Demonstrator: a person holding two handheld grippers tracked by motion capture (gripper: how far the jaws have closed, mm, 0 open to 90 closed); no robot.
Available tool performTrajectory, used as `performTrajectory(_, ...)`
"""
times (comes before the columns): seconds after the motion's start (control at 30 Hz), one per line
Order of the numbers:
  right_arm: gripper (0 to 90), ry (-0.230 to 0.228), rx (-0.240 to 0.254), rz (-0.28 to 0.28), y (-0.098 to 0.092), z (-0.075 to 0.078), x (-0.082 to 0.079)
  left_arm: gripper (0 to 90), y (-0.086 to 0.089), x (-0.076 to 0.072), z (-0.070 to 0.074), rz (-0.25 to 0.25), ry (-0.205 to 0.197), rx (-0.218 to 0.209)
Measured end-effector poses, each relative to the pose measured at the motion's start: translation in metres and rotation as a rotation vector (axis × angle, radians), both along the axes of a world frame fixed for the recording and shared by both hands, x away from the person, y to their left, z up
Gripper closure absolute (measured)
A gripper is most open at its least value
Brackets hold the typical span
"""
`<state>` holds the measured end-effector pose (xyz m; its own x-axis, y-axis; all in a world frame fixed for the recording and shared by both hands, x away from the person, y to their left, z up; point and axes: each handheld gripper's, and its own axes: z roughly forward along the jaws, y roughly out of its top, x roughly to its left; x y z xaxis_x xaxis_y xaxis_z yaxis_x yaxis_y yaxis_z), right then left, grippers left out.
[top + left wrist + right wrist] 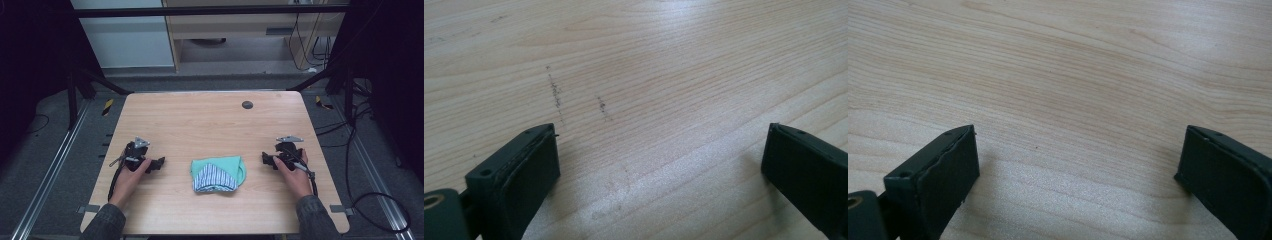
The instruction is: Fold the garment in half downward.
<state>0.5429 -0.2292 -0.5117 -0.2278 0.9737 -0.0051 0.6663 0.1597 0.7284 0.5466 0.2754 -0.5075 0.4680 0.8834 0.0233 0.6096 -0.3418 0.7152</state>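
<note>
We have a folded bundle of cloth (218,174) lying on the tabletop (210,120), near the front edge and roughly midway between our two hands. It looks like a mint-green piece wrapped around a blue-and-white striped one, with the striped part showing at the front; it may be a pair of socks tucked together, but we cannot be sure.

Our left gripper (159,163) rests low on the tabletop to the left of the bundle, and our right gripper (265,159) sits to its right. Both point inward toward the cloth, each with a clear strip of bare wood between it and the fabric. In the left gripper view the two fingers (524,175) stand wide apart with nothing but wood grain between them, and in the right gripper view the fingers (943,175) are spread just as wide over bare wood. Neither hand holds anything.

We judge that the cloth work is either just finished or about to start: the bundle lies neat and untouched, and both hands are parked beside it. If we are to handle it next, we need to bring one gripper in low along the wood, slide a finger under an edge of the cloth, and close on a firm fold rather than a single loose layer, so that the bundle lifts whole.
</note>
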Motion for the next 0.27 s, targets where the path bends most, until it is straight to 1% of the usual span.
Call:
performTrajectory(0.07, 2.1, 0.002, 0.0, -0.012, 0.0001, -0.0001, -0.0012, 1.2, -0.0007, -0.0016, -0.0001, 0.019, 0.0, 0.0)
performTrajectory(0.13, 2.0, 0.004, 0.003, -0.04, 0.0015, -0.0001, -0.0034, 0.0, -0.0015, -0.0022, -0.0003, 0.038, 0.003, 0.0)
performTrajectory(0.27, 1.6, 0.004, 0.004, -0.086, 0.0048, 0.0, -0.0061, 0.0, -0.0018, -0.0023, -0.0005, 0.041, 0.002, -0.003)
